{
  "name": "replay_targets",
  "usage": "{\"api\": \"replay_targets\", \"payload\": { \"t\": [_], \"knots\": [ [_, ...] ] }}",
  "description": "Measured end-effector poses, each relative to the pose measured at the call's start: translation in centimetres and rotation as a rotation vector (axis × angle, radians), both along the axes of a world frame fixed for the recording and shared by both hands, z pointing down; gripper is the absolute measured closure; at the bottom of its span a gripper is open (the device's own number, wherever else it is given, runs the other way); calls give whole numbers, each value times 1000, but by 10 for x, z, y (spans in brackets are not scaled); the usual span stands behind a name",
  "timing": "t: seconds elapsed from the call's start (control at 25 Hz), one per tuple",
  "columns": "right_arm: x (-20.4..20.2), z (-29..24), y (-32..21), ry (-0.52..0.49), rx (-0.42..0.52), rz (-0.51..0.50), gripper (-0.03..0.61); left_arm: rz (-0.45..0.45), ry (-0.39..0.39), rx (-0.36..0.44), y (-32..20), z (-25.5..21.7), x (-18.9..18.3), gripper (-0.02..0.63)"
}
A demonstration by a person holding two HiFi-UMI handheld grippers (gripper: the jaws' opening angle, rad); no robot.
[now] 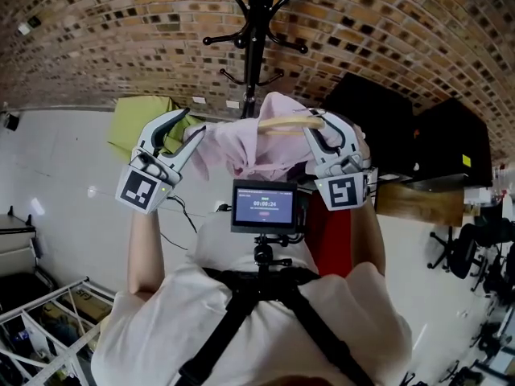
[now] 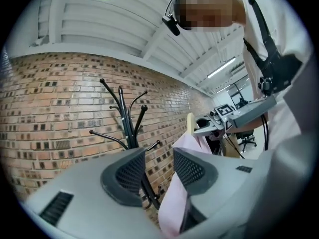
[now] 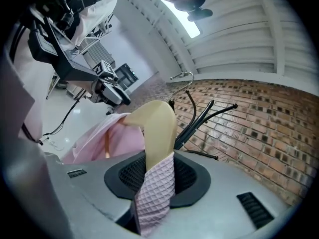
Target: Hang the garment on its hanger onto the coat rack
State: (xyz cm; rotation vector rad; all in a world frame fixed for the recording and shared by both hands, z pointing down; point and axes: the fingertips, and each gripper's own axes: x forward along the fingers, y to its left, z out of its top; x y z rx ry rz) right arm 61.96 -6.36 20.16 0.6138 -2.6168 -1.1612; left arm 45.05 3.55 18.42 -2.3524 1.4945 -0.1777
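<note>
Pale pink, waffle-textured cloth fills the middle of the scene: the garment (image 1: 249,147) is bunched over a curved hanger (image 1: 290,123) of smooth, light wood, carried between the two hand-held tools in front of the person's chest.

The right tongs (image 3: 157,171) are clamped on one arm of the hanger. A narrow strip of the woven fabric is pinched against the wood between their dark, mesh-faced pads. The rest of the cloth spills in soft folds from there toward the left tongs (image 2: 158,166), and the hanger's thin wire hook (image 3: 183,77) curls in the air just beyond the right tongs' tips.

The left tongs stand spread and grip nothing. A fold of the pink cloth hangs in the gap, close beside the right-hand pad and clear of the left-hand one.

The black coat rack (image 2: 127,118), a slim metal pole with curved, knob-ended prongs, rises straight ahead of the left tongs and a little beyond the right ones. The hook rests on none of its prongs. Behind the rack, past both tongs, runs a rough brick wall (image 1: 121,39) of tan and dark bricks.
</note>
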Motion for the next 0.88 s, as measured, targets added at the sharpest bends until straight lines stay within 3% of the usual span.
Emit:
{"api": "replay_targets", "payload": {
  "t": [0.12, 0.32, 0.68, 0.88],
  "knots": [
    [1, 4, -1, 0, 4, 13, 477, -6, -60, -11, 0, 13, -6, 436],
    [9, 4, -5, -5, -19, 35, 477, -19, -72, -67, 6, 37, -3, 436],
    [12, -2, -21, -31, -25, 52, 476, -75, 22, -76, 7, 55, -13, 436],
    [4, -5, -31, -43, -60, -21, 476, -120, 47, -113, 1, 62, -17, 437]
  ]
}}
